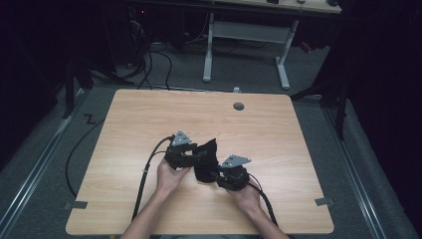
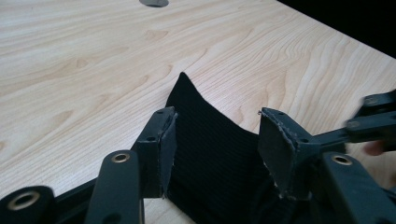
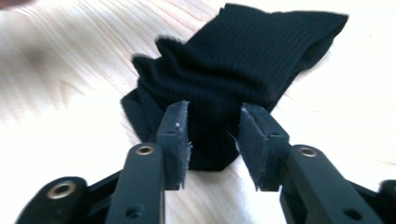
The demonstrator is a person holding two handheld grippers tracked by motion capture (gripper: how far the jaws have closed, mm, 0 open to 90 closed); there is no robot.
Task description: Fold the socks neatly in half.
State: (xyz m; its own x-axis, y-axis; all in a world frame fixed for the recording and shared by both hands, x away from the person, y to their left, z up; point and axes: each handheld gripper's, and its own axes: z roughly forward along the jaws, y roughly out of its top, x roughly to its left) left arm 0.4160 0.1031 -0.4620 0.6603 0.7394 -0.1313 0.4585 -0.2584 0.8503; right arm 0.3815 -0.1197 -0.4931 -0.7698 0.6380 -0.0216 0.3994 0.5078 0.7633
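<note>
The cloth (image 1: 206, 160), black and ribbed, lies crumpled near the middle of the table (image 1: 149, 119), a little towards the near edge, between the two grippers. The high view shows the layout: the left gripper (image 1: 191, 155) at the cloth's left side, the right gripper (image 1: 215, 175) at its near right, each in a hand, with cables trailing back towards the near edge. It does not show how the jaws stand.

The left gripper view gives that for the left gripper (image 2: 217, 140): its jaws stand well apart, with a raised fold of the cloth (image 2: 205, 140) between them. The left pad (image 2: 168, 149) lies against the cloth's edge; the right pad (image 2: 275, 149) seems just clear, so nothing is pinched. The table's round hole (image 2: 154, 2) shows at the far edge.

The right gripper view shows the cloth's (image 3: 243, 60) ribbed weave and bunched folds. The right gripper (image 3: 215, 140) is about half open, astride the cloth's near corner. Whether its pads touch the fabric I cannot tell; they do not squeeze it.
</note>
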